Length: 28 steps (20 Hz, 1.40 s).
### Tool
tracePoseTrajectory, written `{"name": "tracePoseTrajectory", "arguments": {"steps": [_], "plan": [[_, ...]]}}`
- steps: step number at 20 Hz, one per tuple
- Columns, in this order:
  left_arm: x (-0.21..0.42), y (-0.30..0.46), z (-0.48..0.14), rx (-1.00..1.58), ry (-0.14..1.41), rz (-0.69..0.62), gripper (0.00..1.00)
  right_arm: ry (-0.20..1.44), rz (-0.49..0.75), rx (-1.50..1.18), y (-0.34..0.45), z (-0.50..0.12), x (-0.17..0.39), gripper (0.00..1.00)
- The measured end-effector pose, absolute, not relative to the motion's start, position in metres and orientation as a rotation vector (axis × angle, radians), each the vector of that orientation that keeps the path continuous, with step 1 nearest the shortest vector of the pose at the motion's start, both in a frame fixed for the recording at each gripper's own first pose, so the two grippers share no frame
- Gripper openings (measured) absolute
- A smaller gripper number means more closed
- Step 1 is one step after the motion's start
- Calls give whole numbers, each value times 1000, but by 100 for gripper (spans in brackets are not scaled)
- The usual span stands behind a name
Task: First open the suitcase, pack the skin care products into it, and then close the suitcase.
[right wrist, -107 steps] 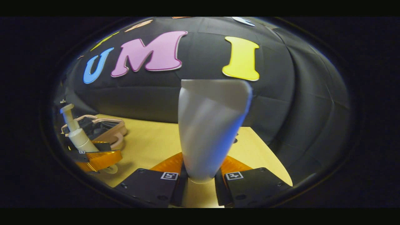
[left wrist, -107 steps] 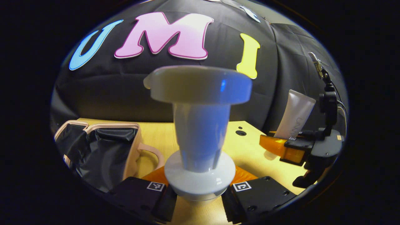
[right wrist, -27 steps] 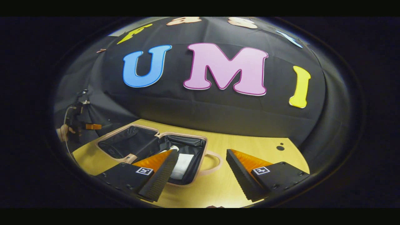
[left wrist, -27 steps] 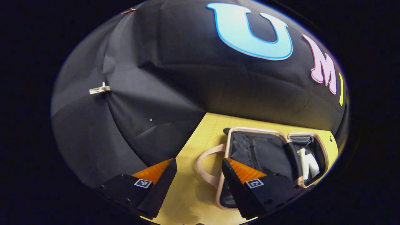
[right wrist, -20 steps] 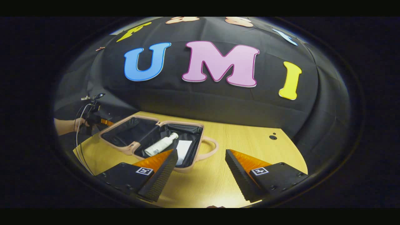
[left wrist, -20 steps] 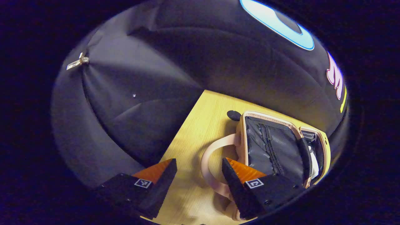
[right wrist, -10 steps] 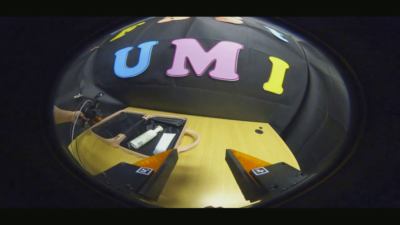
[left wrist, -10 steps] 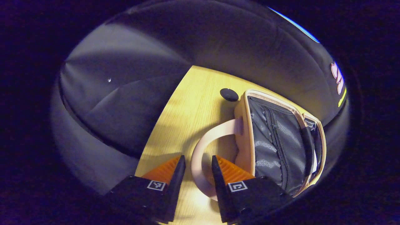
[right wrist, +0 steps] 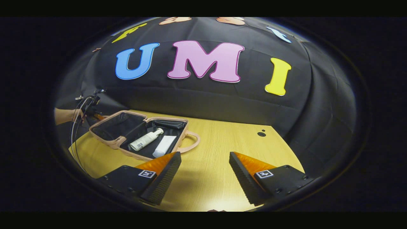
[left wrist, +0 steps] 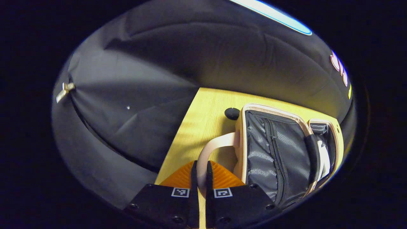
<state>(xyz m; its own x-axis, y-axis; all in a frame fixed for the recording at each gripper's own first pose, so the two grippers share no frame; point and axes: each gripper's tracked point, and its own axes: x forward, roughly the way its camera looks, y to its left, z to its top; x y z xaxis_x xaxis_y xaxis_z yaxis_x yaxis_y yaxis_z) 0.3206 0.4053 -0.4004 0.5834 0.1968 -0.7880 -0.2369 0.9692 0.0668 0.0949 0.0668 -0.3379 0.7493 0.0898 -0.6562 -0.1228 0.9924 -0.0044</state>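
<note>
The pink suitcase (left wrist: 243,133) lies open on the table, its black lining showing. In the left gripper view my left gripper (left wrist: 200,173) is shut on the pink handle (left wrist: 216,144) of the near half, both fingers pressing on the loop. In the right gripper view a white pump bottle (right wrist: 144,140) and a white tube (right wrist: 163,144) lie inside the right half of the suitcase (right wrist: 127,151). The left gripper (right wrist: 97,114) and the hand (right wrist: 65,116) holding it are at the suitcase's far left end. My right gripper (right wrist: 205,170) hangs open over bare table, right of the suitcase.
The wooden table (right wrist: 222,143) has a dark round hole near its back right (right wrist: 261,134) and another by the suitcase corner (left wrist: 232,113). The table's left edge runs close beside the gripped handle. A cable trails from the left gripper down the table's left side.
My left gripper has closed from open onto the suitcase handle. The right gripper has drawn back slightly from the suitcase and stays open. Earlier both products were carried; they now lie in the suitcase.
</note>
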Motion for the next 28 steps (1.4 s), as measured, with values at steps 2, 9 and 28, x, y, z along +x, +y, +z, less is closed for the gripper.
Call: {"name": "tracePoseTrajectory", "arguments": {"steps": [2,9,28], "plan": [[320,399,-363,12,872,255,12,700,118,-49,65,-335,96,97],[305,334,-223,52,652,150,10,636,90,-38,41,-323,105,97],[329,-30,-226,-212,501,-170,10,591,14,-17,-114,-319,117,92]]}}
